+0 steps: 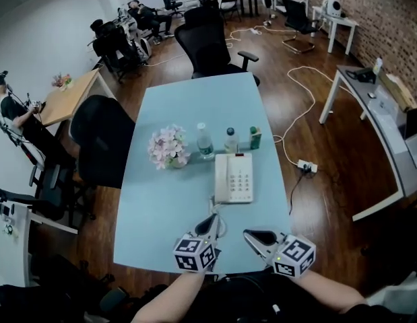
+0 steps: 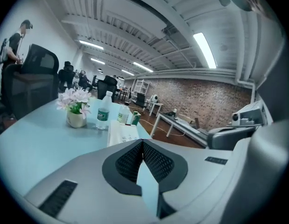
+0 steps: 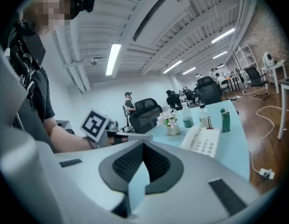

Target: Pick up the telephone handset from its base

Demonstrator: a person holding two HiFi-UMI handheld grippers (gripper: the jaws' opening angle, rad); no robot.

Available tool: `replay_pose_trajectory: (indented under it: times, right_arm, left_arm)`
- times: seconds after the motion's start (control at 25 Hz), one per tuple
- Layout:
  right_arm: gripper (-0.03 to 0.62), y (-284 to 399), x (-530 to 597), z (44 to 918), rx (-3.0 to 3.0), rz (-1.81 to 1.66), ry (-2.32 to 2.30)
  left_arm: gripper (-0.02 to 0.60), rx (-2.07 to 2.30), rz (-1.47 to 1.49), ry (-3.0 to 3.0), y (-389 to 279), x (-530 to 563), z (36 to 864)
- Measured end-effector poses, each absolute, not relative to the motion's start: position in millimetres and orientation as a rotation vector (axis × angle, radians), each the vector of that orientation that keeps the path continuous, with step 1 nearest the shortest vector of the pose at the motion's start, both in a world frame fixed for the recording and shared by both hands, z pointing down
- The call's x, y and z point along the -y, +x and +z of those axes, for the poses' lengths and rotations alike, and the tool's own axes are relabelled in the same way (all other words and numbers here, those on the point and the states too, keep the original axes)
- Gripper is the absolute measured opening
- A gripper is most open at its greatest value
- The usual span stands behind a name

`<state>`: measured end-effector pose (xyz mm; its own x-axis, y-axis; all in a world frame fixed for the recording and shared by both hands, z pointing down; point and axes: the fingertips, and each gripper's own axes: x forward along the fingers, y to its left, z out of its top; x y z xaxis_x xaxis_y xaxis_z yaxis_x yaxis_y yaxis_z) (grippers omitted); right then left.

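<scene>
Head view showed the pale blue desk (image 1: 195,106) with the telephone (image 1: 239,178) toward its right edge, its handset (image 1: 222,178) cradled along the base's left. The left gripper (image 1: 213,219) and right gripper (image 1: 252,235) hung over the near edge, jaws closed and empty, likely poised to reach it.

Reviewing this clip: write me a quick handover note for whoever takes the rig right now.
Left gripper: shut, empty, over the near end of the light blue table.
Right gripper: shut, empty, beside it.
White push-button telephone sits mid-table; its white handset lies in the cradle, on the base's left.
Done: nothing lifted.
Left to do: open jaws, grasp handset, lift.
</scene>
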<state>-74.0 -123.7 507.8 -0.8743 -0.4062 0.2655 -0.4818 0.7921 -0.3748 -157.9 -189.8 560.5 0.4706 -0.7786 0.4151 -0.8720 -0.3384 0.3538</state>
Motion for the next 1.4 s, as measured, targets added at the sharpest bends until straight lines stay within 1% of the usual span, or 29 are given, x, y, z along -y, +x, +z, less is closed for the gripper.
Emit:
replay_pose_trajectory:
  times: [0.08,0.12,0.16,0.2,0.24,0.28,0.32,0.36,0.44,0.56,0.8,1.08,1.2,1.4]
  right_arm:
    - [0.014,-65,137,508,2.826,0.662,0.671]
    - [0.015,-59,141,510,2.826,0.673,0.659]
    - [0.014,-53,145,512,2.828,0.683,0.649]
    - [0.014,-47,147,514,2.829,0.693,0.642]
    - [0.014,-41,150,516,2.830,0.703,0.639]
    - [0.015,-35,152,519,2.829,0.715,0.639]
    - [0.014,-29,155,523,2.828,0.731,0.645]
    - [0.014,-23,157,526,2.826,0.748,0.655]
    - [0.014,-11,163,532,2.821,0.780,0.679]
    - [0.014,5,171,540,2.815,0.808,0.712]
    - [0.015,27,185,545,2.794,0.863,0.781]
    - [0.015,28,191,552,2.781,0.886,0.812]
    - [0.014,25,191,549,2.777,0.878,0.818]
    - [0.015,20,185,546,2.772,0.857,0.832]
  left_arm:
    - [0.001,1.462,0.275,2.150,-168,229,568]
    - [0.026,1.503,0.301,2.128,-172,249,573]
    - [0.138,1.538,0.332,2.105,-175,268,579]
    - [0.173,1.566,0.367,2.082,-177,288,587]
    - [0.173,1.586,0.403,2.058,-178,306,596]
    - [0.197,1.599,0.441,2.035,-178,324,606]
    - [0.242,1.605,0.479,2.011,-177,342,616]
    - [0.255,1.607,0.516,1.987,-175,358,626]
    - [0.265,1.601,0.575,1.947,-170,387,642]
    - [0.265,1.588,0.642,1.908,-161,418,664]
    - [0.265,1.601,0.712,1.857,-158,438,687]
    - [0.264,1.572,0.716,1.855,-155,442,696]
    - [0.241,1.565,0.709,1.860,-157,442,694]
    - [0.238,1.550,0.647,1.865,-159,439,683]
